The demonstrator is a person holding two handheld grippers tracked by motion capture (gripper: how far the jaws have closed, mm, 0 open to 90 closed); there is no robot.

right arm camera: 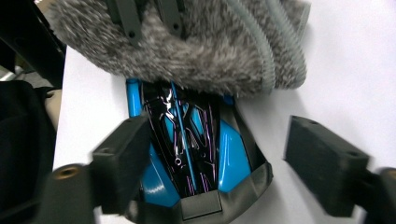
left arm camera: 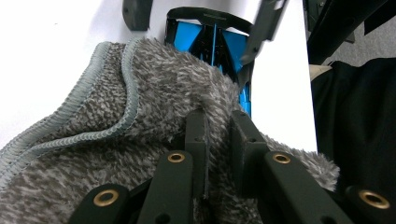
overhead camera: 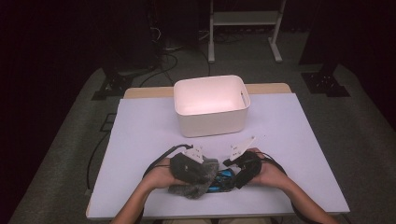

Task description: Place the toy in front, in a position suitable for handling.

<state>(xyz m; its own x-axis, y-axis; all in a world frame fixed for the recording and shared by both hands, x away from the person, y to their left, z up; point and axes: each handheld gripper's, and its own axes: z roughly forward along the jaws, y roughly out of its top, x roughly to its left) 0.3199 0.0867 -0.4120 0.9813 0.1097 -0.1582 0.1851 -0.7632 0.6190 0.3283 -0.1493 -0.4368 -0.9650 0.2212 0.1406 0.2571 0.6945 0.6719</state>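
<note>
Nearest the person, the left gripper [left arm camera: 217, 140] is clenched on a fold of the grey fuzzy cloth [left arm camera: 140, 140], which lies draped over one end of the blue toy car [right arm camera: 187, 140]. The right gripper [right arm camera: 219, 154] stands released, its jaws straddling the car without pressing it. Beyond both, the white bin [overhead camera: 211, 105] sits empty, so the car looks not yet grasped or stowed.
</note>
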